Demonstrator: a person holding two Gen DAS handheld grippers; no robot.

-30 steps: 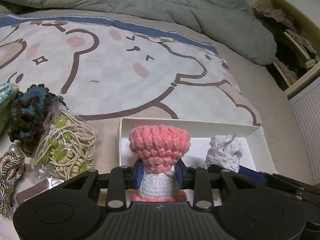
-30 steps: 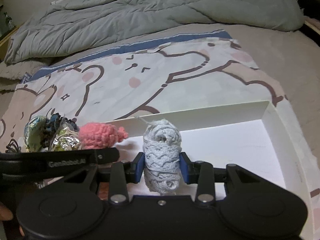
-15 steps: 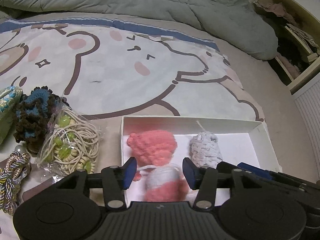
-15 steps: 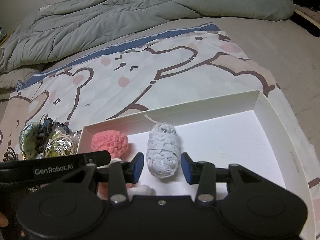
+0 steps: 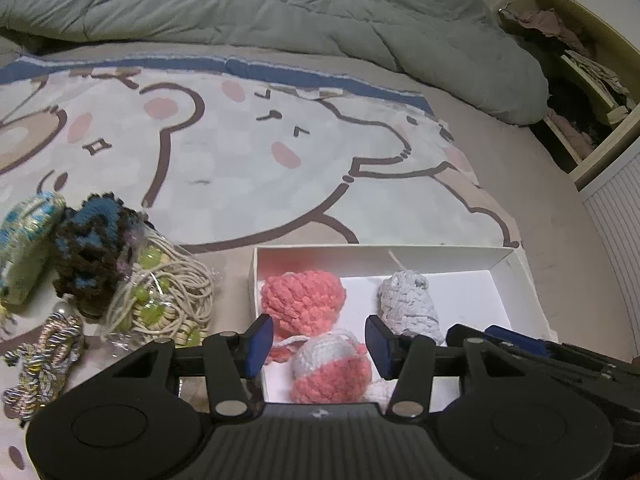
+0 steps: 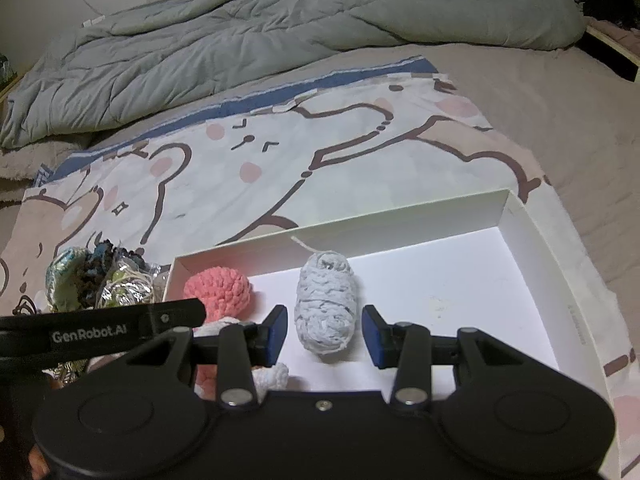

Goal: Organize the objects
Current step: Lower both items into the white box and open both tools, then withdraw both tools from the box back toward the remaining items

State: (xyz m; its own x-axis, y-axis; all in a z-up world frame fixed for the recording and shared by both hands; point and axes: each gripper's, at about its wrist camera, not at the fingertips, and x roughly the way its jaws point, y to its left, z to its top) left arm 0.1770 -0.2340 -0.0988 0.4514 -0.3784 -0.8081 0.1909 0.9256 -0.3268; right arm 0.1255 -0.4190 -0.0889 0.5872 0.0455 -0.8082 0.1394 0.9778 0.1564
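Observation:
A white box (image 5: 516, 280) (image 6: 532, 224) lies on the bed sheet. In it lie a pink and white crochet piece (image 5: 316, 320) (image 6: 220, 290) at the left end and a grey yarn ball (image 5: 408, 304) (image 6: 326, 306) beside it. My left gripper (image 5: 318, 346) is open, its jaws apart just above the pink piece. My right gripper (image 6: 324, 336) is open, its jaws either side of the grey ball without touching it.
Left of the box lie a bag of beaded cords (image 5: 164, 300), a brown and blue crochet piece (image 5: 90, 252), a teal yarn bundle (image 5: 28, 236) and a braided cord (image 5: 48, 348). A grey duvet (image 5: 280, 8) covers the back. Shelves (image 5: 580, 80) stand at right.
Both grippers opened and let go: the pink piece and the grey ball now lie in the box. Both grippers have drawn back a little.

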